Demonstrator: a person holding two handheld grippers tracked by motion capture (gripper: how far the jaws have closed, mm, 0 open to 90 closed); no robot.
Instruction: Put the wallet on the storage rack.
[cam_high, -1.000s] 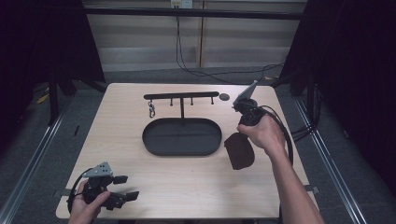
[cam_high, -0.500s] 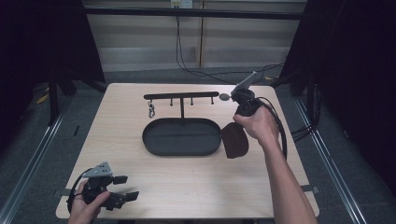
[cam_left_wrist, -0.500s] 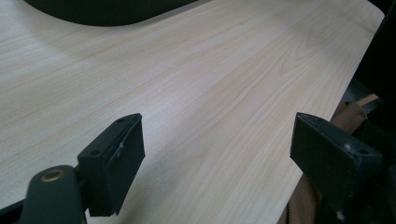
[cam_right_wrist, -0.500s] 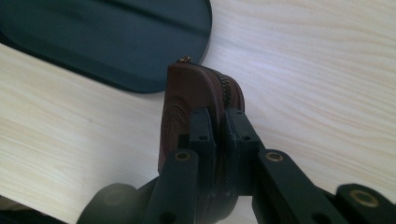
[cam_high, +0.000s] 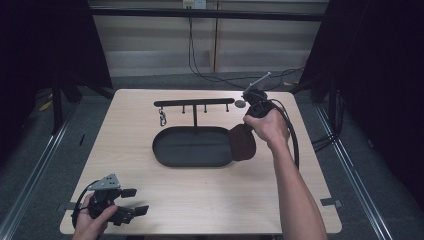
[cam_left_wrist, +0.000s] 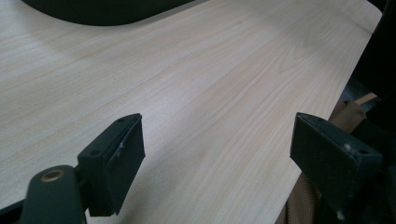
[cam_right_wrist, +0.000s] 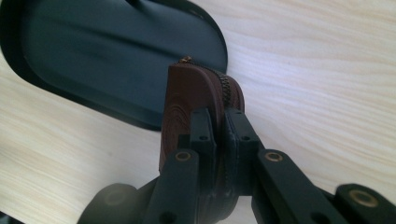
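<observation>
Pouch (cam_right_wrist: 196, 100) gripped in right fingers (cam_right_wrist: 201, 128) over tray (cam_high: 190, 150) rim; left fingers (cam_left_wrist: 114, 163) open, hook rack (cam_high: 194, 103) behind

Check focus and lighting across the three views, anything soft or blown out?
High view: evenly lit table, dark surroundings, slightly soft. Left gripper view: near jaws blurred, wood grain sharper. Right gripper view: right claw linkage soft up close, brown zip pouch fairly sharp, bright wood at right near washed out.
</observation>
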